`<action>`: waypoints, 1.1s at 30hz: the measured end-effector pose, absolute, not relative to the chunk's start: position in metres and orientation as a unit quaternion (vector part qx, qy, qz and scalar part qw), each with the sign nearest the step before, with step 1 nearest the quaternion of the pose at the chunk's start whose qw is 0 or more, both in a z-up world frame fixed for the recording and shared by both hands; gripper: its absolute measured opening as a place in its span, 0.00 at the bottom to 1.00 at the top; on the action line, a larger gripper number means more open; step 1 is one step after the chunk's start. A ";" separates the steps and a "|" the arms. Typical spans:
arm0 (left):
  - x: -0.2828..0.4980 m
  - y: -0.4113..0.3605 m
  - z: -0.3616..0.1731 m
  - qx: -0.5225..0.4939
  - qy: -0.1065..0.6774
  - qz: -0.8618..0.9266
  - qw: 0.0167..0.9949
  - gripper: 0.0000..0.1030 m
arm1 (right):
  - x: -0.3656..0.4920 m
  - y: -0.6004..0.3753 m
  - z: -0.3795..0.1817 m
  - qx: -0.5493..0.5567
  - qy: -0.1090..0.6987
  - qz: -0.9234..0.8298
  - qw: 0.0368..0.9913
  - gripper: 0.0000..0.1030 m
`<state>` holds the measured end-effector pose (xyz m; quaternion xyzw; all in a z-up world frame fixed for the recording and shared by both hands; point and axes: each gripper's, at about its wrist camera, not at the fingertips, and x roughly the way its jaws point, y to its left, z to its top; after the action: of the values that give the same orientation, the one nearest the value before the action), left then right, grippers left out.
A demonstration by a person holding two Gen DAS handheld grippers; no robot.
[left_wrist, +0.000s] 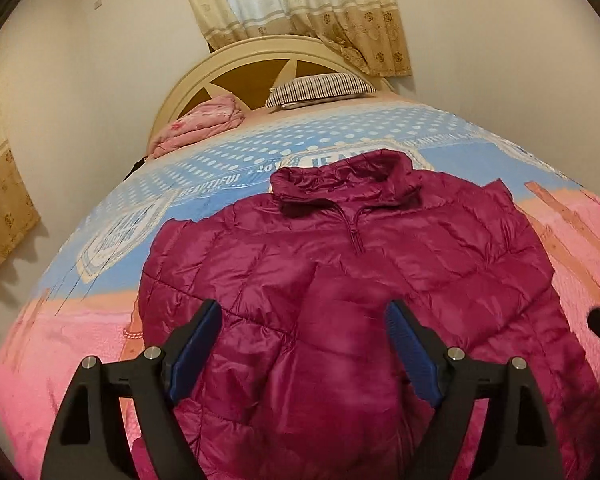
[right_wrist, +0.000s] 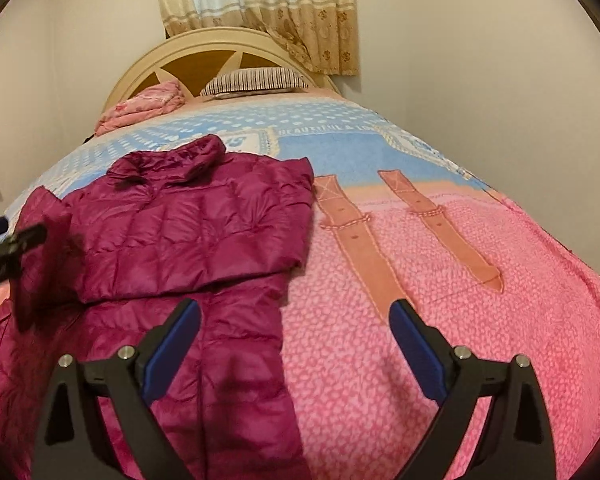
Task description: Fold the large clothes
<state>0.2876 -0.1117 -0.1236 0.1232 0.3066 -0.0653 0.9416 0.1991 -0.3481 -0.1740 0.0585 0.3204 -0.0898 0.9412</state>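
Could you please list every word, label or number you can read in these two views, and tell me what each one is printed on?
"BEAUTIFUL": on a pale band of the blue, pink and orange printed bedspread, left wrist view.
"BEAUTIFUL & LOV...": same band, right wrist view; the ending is too blurred.
"JEAN...": bedspread badge behind the collar of the magenta quilted puffer jacket, partly hidden.
Oval badge lettering: too distorted to read.
Jacket: no readable text.
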 end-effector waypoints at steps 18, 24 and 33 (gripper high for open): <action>0.297 -0.017 -0.124 0.104 0.314 0.011 0.944 0.95 | 0.238 -0.249 -0.150 0.038 0.329 0.007 0.944 0.94; 0.311 0.028 -0.138 0.082 0.336 0.048 0.937 0.95 | 0.262 -0.204 -0.163 0.039 0.358 0.058 0.931 0.94; 0.327 0.072 -0.157 0.037 0.378 0.082 0.921 0.95 | 0.282 -0.186 -0.180 0.061 0.406 0.114 0.905 0.21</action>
<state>0.3268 0.0725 -0.1571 0.0373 0.3783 0.0821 0.9213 0.2824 -0.1862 -0.1802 0.0610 0.4059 0.1139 0.9047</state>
